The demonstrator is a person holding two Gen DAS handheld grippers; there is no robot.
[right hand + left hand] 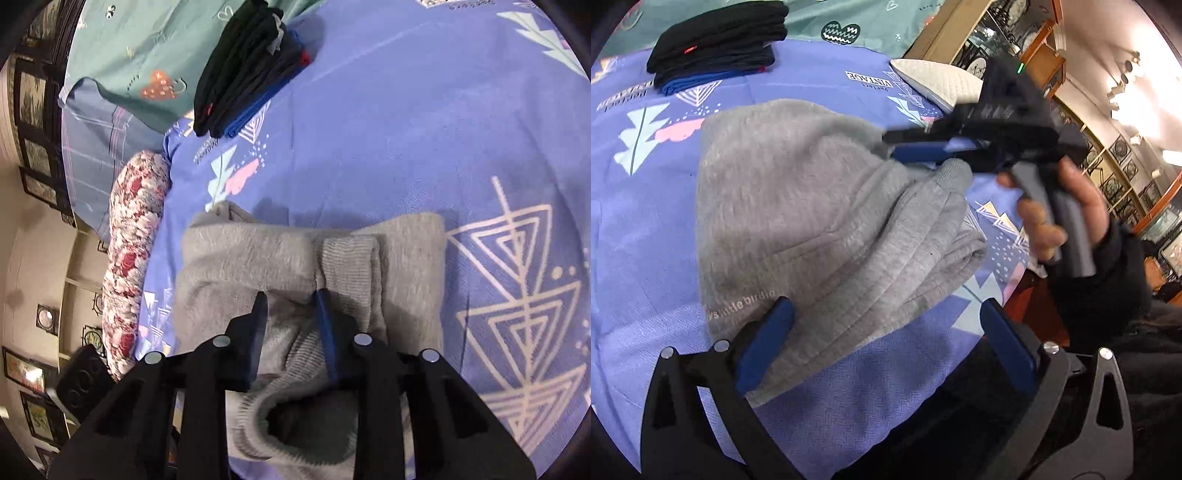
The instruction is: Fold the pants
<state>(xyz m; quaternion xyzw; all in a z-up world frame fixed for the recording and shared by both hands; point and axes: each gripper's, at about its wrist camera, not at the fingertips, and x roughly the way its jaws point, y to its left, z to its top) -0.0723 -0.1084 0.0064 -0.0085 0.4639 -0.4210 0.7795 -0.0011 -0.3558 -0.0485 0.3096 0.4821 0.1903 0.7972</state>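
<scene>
The pants [798, 206], grey sweatpants, are lying partly folded on a bed covered with a purple blanket [646, 229]. White lettering near the hem on the lower left is reading "little birdie", with a few letters before it too blurred to make out. A ribbed cuff [955, 175] is resting on top of the folded layers toward the right.

The left gripper [882, 336] is hovering over the near edge of the pants with its jaws spread wide; its left blue finger is lying over the grey fabric by the lettering, while the right finger is sitting above the bare blanket, so nothing is being held.

The right gripper [290, 299] is reaching in from the bed's edge, held by the person's right hand [1060, 214] in a dark sleeve. In its own view the jaws are standing narrow, with a bunched fold of grey cloth and the ribbed cuff [347, 258] lying between and around the fingers; whether they are actually pinching the cloth cannot be told.

The blanket is carrying printed words: "VINTAGE" with a smaller line above it, seen upside down near the far edge. A stack of folded dark clothes [716, 40], black over navy and blue, is sitting well apart at the far side, with a small red tag on the black piece. A white quilted pillow [938, 83] is lying near the far right, and a floral bolster [135, 258] is lying along the bed's side.
</scene>
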